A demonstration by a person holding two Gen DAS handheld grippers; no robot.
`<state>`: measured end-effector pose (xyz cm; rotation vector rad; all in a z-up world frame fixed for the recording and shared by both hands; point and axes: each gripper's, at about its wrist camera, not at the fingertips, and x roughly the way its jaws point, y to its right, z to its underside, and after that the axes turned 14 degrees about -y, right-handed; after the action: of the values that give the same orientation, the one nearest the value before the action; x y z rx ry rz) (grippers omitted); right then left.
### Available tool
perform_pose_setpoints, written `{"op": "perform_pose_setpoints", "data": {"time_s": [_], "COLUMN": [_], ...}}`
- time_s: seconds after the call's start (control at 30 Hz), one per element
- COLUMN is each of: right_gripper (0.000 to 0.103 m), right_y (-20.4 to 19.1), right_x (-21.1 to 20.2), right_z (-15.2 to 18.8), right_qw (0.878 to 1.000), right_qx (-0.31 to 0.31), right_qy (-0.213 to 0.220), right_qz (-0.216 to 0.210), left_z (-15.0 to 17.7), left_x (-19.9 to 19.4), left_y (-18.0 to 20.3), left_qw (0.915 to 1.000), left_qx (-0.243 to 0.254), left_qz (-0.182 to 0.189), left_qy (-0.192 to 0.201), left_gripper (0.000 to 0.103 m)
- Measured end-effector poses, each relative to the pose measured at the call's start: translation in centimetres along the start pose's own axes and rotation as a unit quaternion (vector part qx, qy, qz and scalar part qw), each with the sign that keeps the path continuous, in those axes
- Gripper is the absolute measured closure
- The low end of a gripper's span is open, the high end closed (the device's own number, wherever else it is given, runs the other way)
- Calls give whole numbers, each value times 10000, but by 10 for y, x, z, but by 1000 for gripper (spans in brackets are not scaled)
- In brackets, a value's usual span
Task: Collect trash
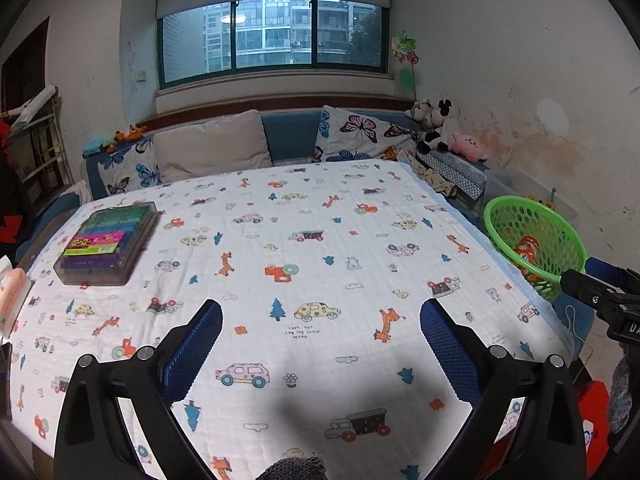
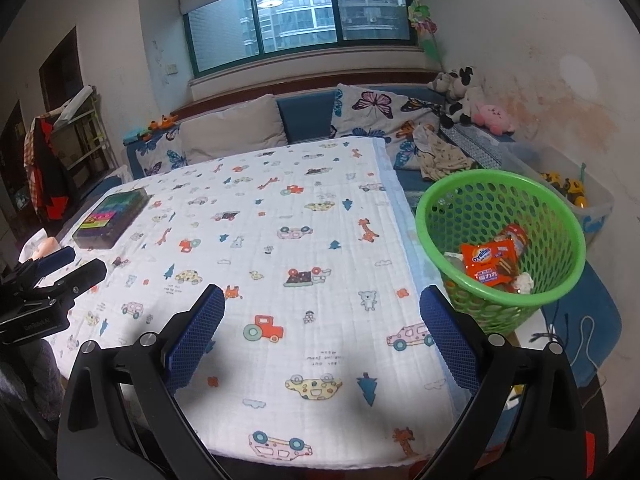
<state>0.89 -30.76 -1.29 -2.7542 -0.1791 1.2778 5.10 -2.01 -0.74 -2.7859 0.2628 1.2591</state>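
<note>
A green mesh basket (image 2: 560, 216) stands off the table's right edge; it also shows in the left wrist view (image 1: 500, 216). Inside lie an orange Ovaltine packet (image 2: 490, 262), a red wrapper (image 2: 516, 236) and a crumpled white paper (image 2: 524, 282). My left gripper (image 1: 320, 328) is open and empty above the cartoon-print tablecloth (image 1: 304, 264). My right gripper (image 2: 322, 320) is open and empty above the cloth (image 2: 280, 248), left of the basket. Each gripper shows at the edge of the other's view, the right one (image 1: 600, 292) and the left one (image 2: 60, 280).
A box of coloured items (image 1: 106, 244) lies at the table's far left, also in the right wrist view (image 2: 110, 216). A pink packet (image 1: 12, 292) sits at the left edge. A blue sofa with pillows (image 1: 212, 144) and plush toys (image 1: 440, 128) runs behind.
</note>
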Motion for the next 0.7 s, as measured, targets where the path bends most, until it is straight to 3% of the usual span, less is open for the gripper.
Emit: {"op": "perform_pose_setpoints", "data": {"time_s": [0.7], "right_gripper": [5], "right_y": [-8], "right_x": [-2], "right_z": [3], "right_qw": [9998], "right_qx": [-68], "right_qy": [156], "right_qz": [-81], "left_z": [-2], "left_x": [-7], "left_y": [-6], "left_qw": [9997], "left_qx": [-180], "left_qz": [-92], "left_qy": [134], "left_gripper": [7]}}
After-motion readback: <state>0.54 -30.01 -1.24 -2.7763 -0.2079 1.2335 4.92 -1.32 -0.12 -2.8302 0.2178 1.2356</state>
